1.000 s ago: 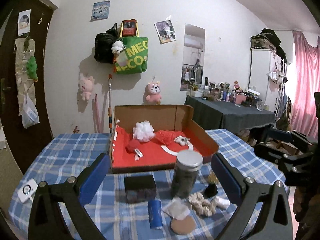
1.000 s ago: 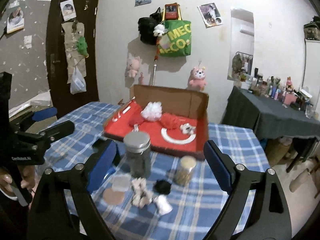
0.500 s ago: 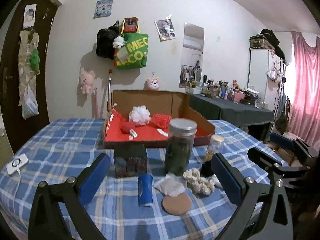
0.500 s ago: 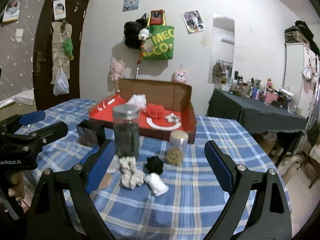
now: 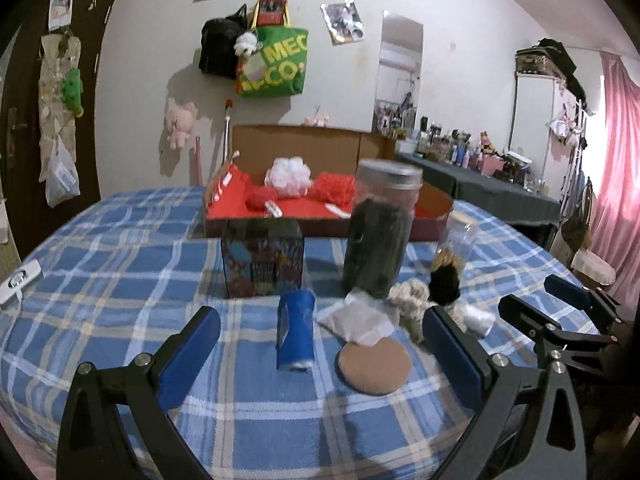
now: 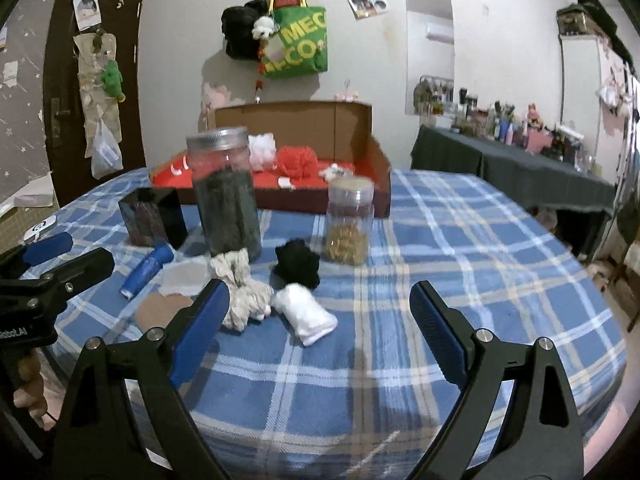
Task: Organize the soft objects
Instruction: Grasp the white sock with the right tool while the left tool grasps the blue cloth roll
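Observation:
Soft items lie near the front of the plaid table: a beige scrunchie (image 6: 242, 294), a black fluffy one (image 6: 298, 263), a rolled white cloth (image 6: 306, 314), a brown round pad (image 5: 374, 364) and a pale sachet (image 5: 358, 318). Behind them stands a cardboard box with a red lining (image 6: 280, 178) holding a white pouf (image 5: 290, 176) and red poufs (image 5: 334, 186). My left gripper (image 5: 320, 340) hovers open over the blue tube (image 5: 296, 330). My right gripper (image 6: 320, 314) is open, low, just short of the white cloth. Nothing is between either pair of jaws.
A tall dark-filled jar (image 6: 226, 196), a small jar of golden bits (image 6: 348, 222) and a dark printed tin (image 5: 262, 262) stand between the soft items and the box. A white device (image 5: 20, 282) lies at the table's left edge. A dark side table (image 6: 520, 164) stands at the right.
Both grippers have sunk toward the table, so the jars and soft items look larger and nearer. The jaws stayed wide and took hold of nothing.

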Demonstrator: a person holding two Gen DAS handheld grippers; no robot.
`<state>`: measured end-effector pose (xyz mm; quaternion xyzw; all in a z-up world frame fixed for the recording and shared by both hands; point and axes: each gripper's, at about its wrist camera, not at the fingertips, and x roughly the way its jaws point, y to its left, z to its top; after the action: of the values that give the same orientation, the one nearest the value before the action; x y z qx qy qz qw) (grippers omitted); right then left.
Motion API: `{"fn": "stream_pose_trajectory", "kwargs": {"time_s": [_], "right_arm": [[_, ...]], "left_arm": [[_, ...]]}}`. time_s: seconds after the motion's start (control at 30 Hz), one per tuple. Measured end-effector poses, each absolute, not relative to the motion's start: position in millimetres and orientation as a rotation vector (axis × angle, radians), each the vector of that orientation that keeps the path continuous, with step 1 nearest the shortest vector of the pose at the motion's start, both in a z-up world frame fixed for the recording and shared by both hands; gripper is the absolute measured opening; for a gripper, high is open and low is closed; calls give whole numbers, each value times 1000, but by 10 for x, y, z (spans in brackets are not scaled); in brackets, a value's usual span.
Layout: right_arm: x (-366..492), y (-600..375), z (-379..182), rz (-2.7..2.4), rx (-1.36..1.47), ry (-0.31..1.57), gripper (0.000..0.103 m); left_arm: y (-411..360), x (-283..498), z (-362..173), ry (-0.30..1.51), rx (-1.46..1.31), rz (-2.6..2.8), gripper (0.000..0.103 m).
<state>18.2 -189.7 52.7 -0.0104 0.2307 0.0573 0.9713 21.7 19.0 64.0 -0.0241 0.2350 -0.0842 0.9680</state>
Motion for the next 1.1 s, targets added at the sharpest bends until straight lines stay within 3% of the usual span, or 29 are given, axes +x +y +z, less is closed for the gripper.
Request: {"fn": "stream_pose_trajectory", "kwargs": {"time_s": [0.57, 0.67, 0.7, 0.73, 0.8, 0.83, 0.9, 1.1], "right_arm": [[506, -1963, 256, 139, -11, 601, 92], [583, -1987, 230, 153, -4, 630, 92], [598, -1996, 218, 158, 2, 636, 86], [615, -2000, 205, 165, 7, 642, 71], [642, -2004, 170, 181, 13, 663, 49], [632, -2003, 171, 181, 3, 654, 40], [614, -2009, 191, 222, 13, 646, 21], [531, -1986, 291, 242, 11, 592, 20]], "left_arm": [[305, 653, 377, 630, -20, -119, 102], [323, 776, 328, 677, -18, -133, 90], [325, 818, 304, 699, -20, -142, 81], [330, 854, 280, 719, -25, -154, 69], [340, 891, 248, 732, -25, -157, 56], [337, 880, 250, 718, -13, -151, 42], [320, 874, 258, 719, -11, -184, 26], [290, 776, 331, 677, 2, -188, 25]]}}
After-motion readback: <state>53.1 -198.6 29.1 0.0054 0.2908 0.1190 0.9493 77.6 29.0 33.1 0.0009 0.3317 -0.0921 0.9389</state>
